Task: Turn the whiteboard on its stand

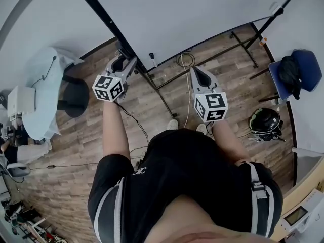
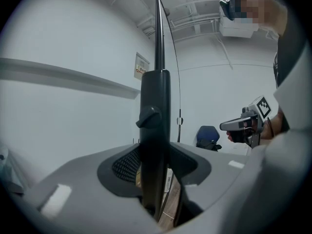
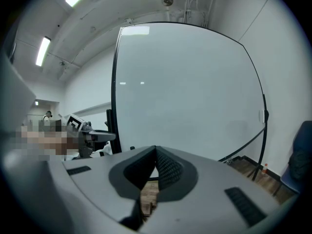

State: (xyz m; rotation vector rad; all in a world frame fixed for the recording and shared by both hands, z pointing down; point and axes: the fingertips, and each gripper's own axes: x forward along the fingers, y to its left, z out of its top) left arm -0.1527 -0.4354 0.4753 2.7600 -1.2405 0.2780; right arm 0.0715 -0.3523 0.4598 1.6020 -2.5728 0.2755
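now left tool (image 2: 155, 155) clamped on stand post (image 2: 156, 96); right tool (image 3: 155, 152) together, whiteboard (image 3: 190, 91) ahead.

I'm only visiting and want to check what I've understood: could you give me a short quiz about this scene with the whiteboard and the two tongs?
1. Pick one: what stands between the left tongs? A) a cable B) the whiteboard stand's black post C) a marker pen
2. True or false: the right tongs are clamped on the whiteboard.
3. What colour is the chair at the head view's right edge?
Key: 1 B. 2 False: they are shut, empty and apart from the board. 3 Blue.
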